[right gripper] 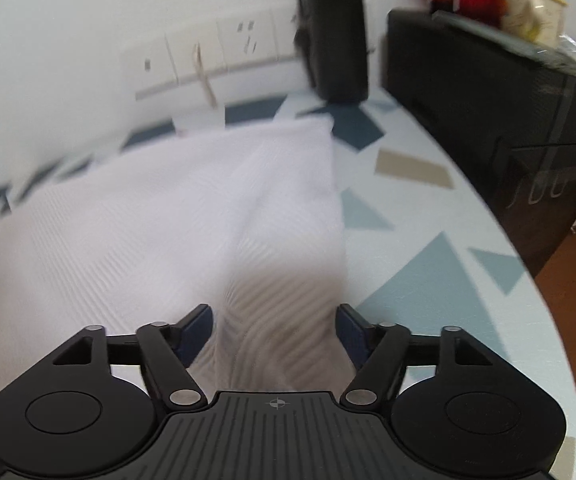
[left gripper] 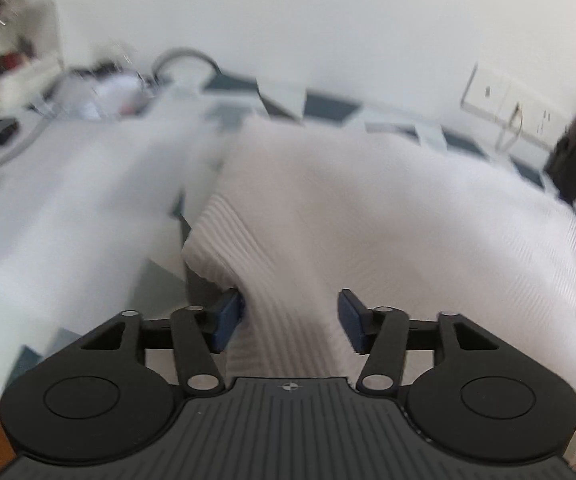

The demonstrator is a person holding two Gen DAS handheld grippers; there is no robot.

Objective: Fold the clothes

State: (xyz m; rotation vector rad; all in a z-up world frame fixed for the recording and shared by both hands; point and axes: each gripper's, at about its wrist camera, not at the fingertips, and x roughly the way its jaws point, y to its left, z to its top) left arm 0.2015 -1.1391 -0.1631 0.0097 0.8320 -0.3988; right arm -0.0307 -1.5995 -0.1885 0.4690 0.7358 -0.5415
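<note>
A white ribbed garment [left gripper: 368, 216] lies spread over the patterned table, blurred in both views. A raised fold of it runs back between the blue pads of my left gripper [left gripper: 290, 320]. Those jaws stand apart and the cloth sits loosely between them. In the right wrist view the same garment [right gripper: 167, 216] reaches its right edge near the middle of the table. Another ridge of it passes between the jaws of my right gripper [right gripper: 273, 334], which also stand apart without pinching the cloth.
The table [right gripper: 440, 264] is white with blue-grey triangles and curves away at the right. A black flask [right gripper: 336, 32] and a dark cabinet [right gripper: 488, 112] stand at the back right. Wall sockets [right gripper: 207, 56] sit behind. More white cloth [left gripper: 79, 184] and cables lie at the left.
</note>
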